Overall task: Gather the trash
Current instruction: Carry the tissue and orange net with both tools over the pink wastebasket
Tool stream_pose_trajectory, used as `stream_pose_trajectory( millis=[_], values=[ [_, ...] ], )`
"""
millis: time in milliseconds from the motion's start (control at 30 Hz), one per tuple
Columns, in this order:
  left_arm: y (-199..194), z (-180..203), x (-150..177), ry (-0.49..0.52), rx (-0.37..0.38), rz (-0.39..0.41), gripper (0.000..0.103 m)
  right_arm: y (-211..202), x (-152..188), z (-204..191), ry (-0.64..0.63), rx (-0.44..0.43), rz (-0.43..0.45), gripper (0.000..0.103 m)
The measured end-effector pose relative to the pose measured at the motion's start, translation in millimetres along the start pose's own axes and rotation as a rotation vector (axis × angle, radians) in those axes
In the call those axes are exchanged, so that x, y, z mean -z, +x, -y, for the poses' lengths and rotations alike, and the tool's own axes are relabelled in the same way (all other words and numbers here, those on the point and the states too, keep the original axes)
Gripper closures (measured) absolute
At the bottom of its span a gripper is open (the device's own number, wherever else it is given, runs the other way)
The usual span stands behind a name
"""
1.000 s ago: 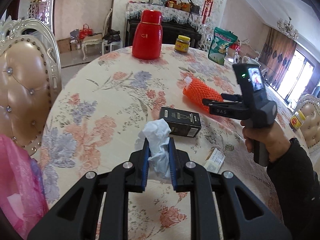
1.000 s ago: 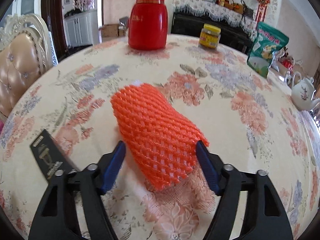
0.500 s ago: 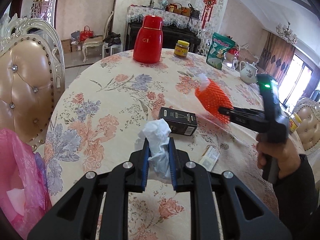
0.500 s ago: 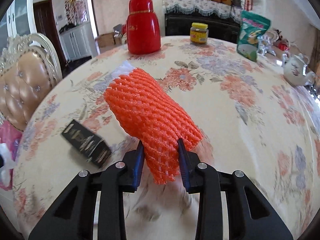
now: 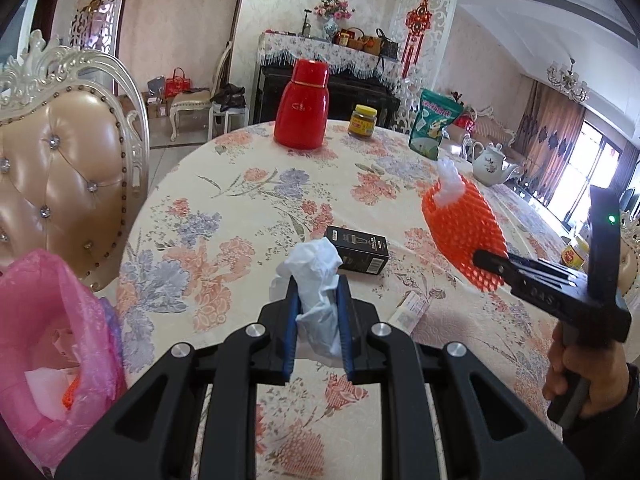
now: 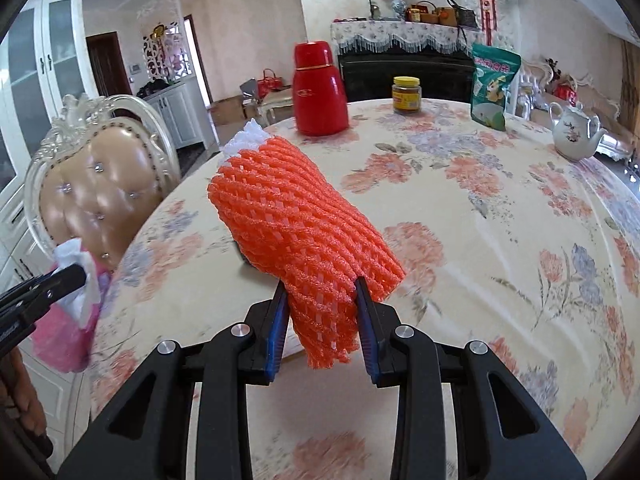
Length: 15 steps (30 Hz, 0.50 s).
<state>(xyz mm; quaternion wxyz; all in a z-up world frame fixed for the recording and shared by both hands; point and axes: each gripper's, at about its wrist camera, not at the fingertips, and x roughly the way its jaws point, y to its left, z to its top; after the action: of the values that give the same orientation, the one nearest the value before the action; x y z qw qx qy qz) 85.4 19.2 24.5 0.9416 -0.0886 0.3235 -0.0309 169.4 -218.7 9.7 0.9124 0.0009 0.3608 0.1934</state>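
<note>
Floral counter [image 5: 240, 216]; pink trash bag [image 5: 56, 344] holds paper scraps, left claw [image 5: 318, 320] grips crumpled tissue [image 5: 316, 276], right claw [image 6: 322, 322] grips orange foam net [image 6: 296, 216].

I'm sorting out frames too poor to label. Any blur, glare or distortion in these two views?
Left wrist view: sharp; fisheye bends the chair and room edges; the window at right is blown out. Right wrist view: the foam net is sharp, but the tablecloth near the bottom is smeared and the pink bag is soft; corners are dark.
</note>
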Motion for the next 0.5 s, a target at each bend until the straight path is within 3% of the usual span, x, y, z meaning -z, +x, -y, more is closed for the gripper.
stream_pose_trajectory(
  millis=[500],
  values=[
    [-39.1,-25.7,3.2,-0.018,-0.055,0.056,0.086,-34.0,14.4,-52.6,-0.062,0.007,0.049,0.072]
  ],
)
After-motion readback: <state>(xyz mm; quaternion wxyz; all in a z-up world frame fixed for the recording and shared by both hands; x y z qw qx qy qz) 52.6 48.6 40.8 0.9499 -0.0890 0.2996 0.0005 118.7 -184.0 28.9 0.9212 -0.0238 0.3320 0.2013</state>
